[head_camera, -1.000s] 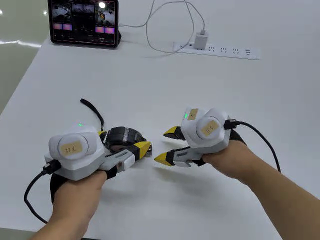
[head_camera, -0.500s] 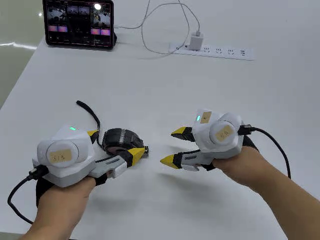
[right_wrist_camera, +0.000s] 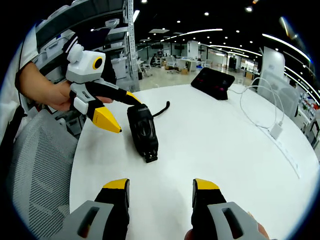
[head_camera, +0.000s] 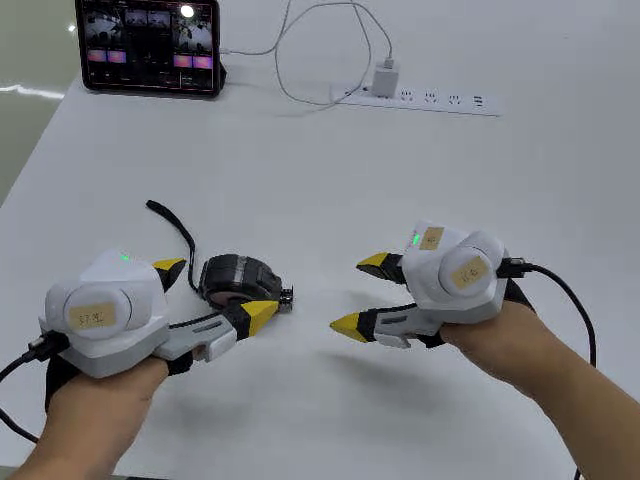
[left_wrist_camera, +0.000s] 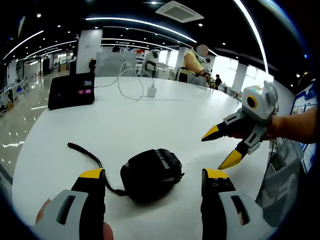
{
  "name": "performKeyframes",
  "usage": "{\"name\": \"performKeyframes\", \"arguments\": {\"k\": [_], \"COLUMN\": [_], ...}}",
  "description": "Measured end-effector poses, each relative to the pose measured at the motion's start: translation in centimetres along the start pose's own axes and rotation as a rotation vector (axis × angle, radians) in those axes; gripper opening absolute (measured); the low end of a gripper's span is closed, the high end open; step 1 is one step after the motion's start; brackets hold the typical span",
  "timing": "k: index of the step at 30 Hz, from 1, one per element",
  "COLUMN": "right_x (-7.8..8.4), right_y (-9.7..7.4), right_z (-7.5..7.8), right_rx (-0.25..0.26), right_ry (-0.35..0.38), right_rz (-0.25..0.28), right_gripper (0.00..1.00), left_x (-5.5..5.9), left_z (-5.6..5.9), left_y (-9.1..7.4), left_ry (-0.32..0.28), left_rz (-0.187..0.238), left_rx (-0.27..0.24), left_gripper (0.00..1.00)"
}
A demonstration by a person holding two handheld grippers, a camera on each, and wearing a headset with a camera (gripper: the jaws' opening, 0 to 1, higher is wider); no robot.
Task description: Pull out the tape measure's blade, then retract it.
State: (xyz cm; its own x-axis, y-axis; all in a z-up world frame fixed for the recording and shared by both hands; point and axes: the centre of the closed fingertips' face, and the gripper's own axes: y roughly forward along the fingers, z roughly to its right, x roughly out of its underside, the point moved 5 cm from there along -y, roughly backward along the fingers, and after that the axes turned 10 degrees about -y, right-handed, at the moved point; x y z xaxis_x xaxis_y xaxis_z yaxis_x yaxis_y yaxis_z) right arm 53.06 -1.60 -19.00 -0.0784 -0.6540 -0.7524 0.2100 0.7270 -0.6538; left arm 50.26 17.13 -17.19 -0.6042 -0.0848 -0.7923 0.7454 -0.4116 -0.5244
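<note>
In the head view we count two grippers, one tape measure, one tablet [head_camera: 148, 45] and one power strip [head_camera: 430, 98] on the white worktop [head_camera: 330, 180]. The left gripper [head_camera: 216, 290] has its fingers spread apart. The black tape measure [head_camera: 235, 280] lies on the worktop between them, its one strap [head_camera: 170, 225] trailing toward the tablet. The right gripper [head_camera: 358, 294] hovers nearby, its fingers released and grasping nothing.

In the left gripper view we see two yellow-tipped fingers flanking the tape measure without touching it, with the right gripper beyond.

In the right gripper view two fingers stand apart over bare worktop, and the tape measure lies ahead, beside the left gripper.
</note>
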Motion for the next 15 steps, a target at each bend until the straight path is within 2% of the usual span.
{"name": "performKeyframes", "arguments": {"k": [15], "right_x": [0.7], "right_y": [-2.3], "right_z": [-0.3], "right_rx": [0.048], "right_ry": [0.037], "right_rz": [0.029], "right_gripper": [0.55], "left_x": [0.5], "left_z": [-0.5], "left_y": [-1.7], "left_ry": [0.041], "left_rz": [-0.023], "left_rx": [0.044], "left_gripper": [0.79]}}
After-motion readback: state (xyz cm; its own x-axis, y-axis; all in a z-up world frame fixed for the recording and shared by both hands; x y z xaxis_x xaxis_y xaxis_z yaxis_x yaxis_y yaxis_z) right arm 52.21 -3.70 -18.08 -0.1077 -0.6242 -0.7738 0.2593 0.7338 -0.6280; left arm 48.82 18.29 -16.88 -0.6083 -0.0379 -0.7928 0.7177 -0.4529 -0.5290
